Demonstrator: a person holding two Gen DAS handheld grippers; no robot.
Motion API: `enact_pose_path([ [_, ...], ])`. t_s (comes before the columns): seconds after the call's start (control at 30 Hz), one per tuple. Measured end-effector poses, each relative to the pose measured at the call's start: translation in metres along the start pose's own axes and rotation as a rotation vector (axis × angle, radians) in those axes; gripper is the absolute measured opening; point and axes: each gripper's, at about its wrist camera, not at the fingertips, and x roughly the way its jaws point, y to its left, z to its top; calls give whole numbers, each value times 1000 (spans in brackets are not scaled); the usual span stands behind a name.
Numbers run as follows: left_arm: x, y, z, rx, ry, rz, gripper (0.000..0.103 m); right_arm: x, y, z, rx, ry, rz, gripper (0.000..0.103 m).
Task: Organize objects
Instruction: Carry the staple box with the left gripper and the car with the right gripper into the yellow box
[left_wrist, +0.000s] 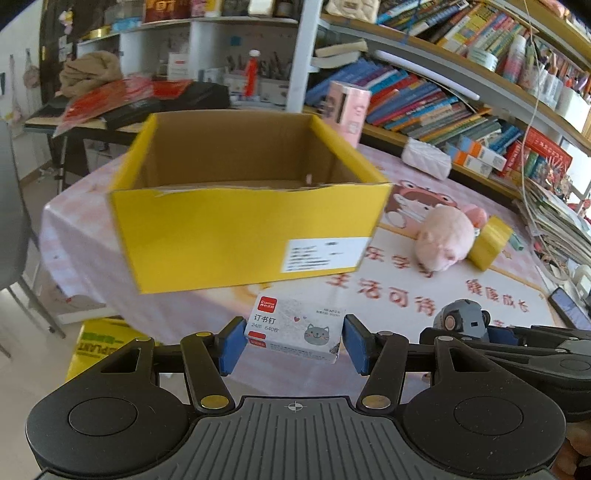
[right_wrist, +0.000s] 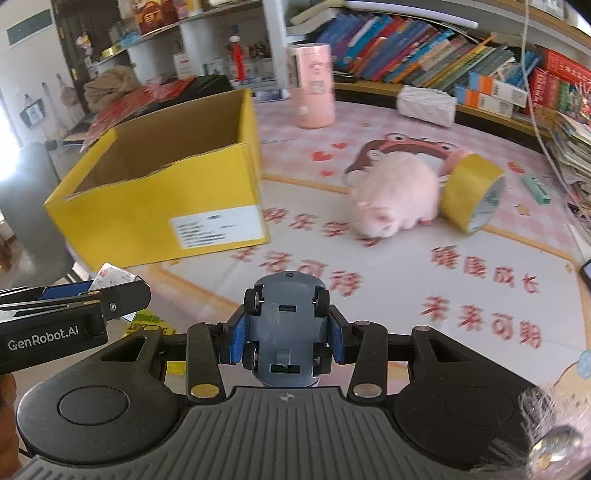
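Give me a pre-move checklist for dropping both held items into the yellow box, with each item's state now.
1. Left tongs grip the staple box by both sides: ok.
2. Right tongs grip the toy car, which sits underside up between the pads: ok.
3. Yellow box is open on top: ok.
4. Yellow box has room inside: cannot tell for the floor near the front wall; the visible part looks bare.
5. Both tongs are above the box opening: not ok, both are short of its front wall.
6. Plush toy and tape roll lie clear of the way to the box: ok.
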Motion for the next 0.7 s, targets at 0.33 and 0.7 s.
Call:
enact_pose_path([
  [0.33,-27,40,-8,3,-40,13,55,-5,51,-14,-12,-22,20,40],
  [0.7,-45,57,-7,24,-106,-6,55,-15,80,-15,-29,-68,3,40],
])
